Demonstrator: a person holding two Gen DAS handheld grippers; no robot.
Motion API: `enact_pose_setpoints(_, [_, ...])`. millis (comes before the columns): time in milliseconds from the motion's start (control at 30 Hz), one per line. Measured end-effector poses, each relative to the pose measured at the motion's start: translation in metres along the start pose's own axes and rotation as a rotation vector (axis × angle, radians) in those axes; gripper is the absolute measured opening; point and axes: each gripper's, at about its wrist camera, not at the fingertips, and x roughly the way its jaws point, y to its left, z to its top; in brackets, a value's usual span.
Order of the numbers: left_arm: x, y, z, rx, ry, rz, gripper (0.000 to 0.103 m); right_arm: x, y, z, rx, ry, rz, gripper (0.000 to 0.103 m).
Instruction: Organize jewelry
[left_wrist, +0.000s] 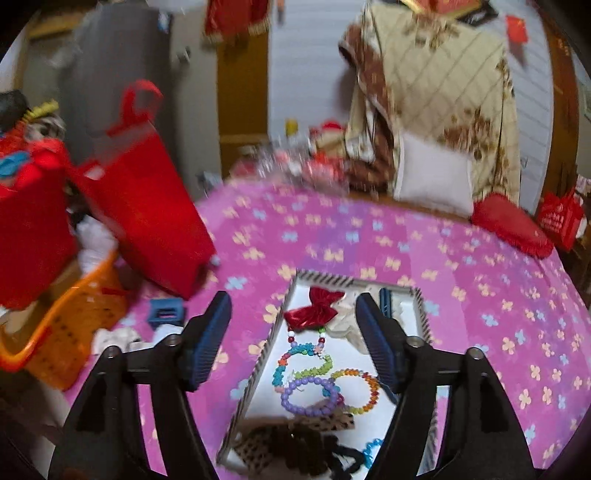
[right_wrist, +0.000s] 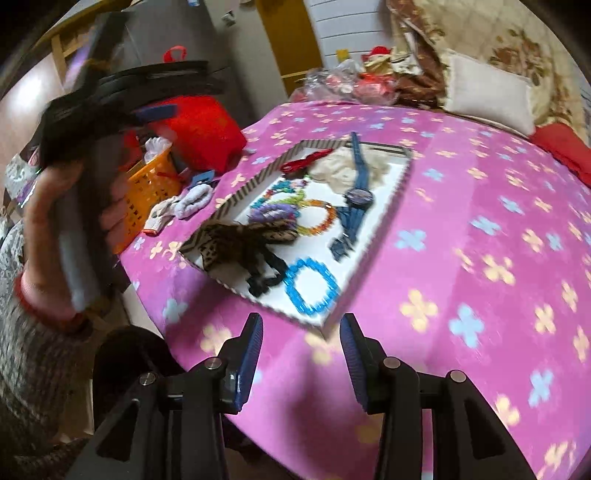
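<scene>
A shallow white tray with a striped rim (left_wrist: 258, 369) (right_wrist: 400, 184) lies on the pink flowered tabletop. It holds a red bow (left_wrist: 314, 308), several bead bracelets (left_wrist: 314, 380) (right_wrist: 295, 210), a leopard-print hair tie (right_wrist: 240, 236), a blue bracelet (right_wrist: 312, 284), a blue wristwatch (right_wrist: 358, 192) and a cream cloth (right_wrist: 340, 166). My left gripper (left_wrist: 293, 321) is open and empty, raised above the tray; it also shows in the right wrist view (right_wrist: 155, 110), at upper left. My right gripper (right_wrist: 301, 354) is open and empty just short of the tray's near corner.
A red bag (left_wrist: 147, 206), an orange basket (left_wrist: 66, 332) and small cloth items (right_wrist: 184, 203) crowd the table's left edge. A white pillow (left_wrist: 432, 177), a red cushion (left_wrist: 513, 229) and a quilt (left_wrist: 443, 92) stand at the back. The pink tabletop (right_wrist: 480, 258) stretches right.
</scene>
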Motion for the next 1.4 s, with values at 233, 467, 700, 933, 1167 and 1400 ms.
enact_pose_setpoints(233, [-0.085,-0.029,-0.026,0.008,-0.135,0.037,0.089,-0.037,-0.018,-0.03,0.052,-0.041,-0.081,0.042])
enact_pose_setpoints(467, [-0.154,-0.037,-0.047,-0.034,-0.253,0.076,0.091,-0.074,-0.042,-0.051,0.145,-0.084,-0.145,0.042])
enact_pose_setpoints(700, [-0.185,-0.032,-0.062,-0.061,-0.247,0.055,0.103,-0.099,-0.042,-0.06,0.175,-0.119,-0.175,0.043])
enact_pose_setpoints(933, [-0.184,-0.036,-0.081,-0.007,-0.146,0.041,0.103,-0.113,-0.027,-0.061,0.16,-0.142,-0.217,0.043])
enact_pose_setpoints(1167, [-0.179,-0.045,-0.115,0.04,-0.048,0.002,0.103,-0.114,-0.023,-0.062,0.195,-0.145,-0.284,0.05])
enact_pose_setpoints(1400, [-0.167,-0.053,-0.138,0.074,0.043,-0.014,0.103,-0.122,-0.008,-0.06,0.132,-0.203,-0.396,0.052])
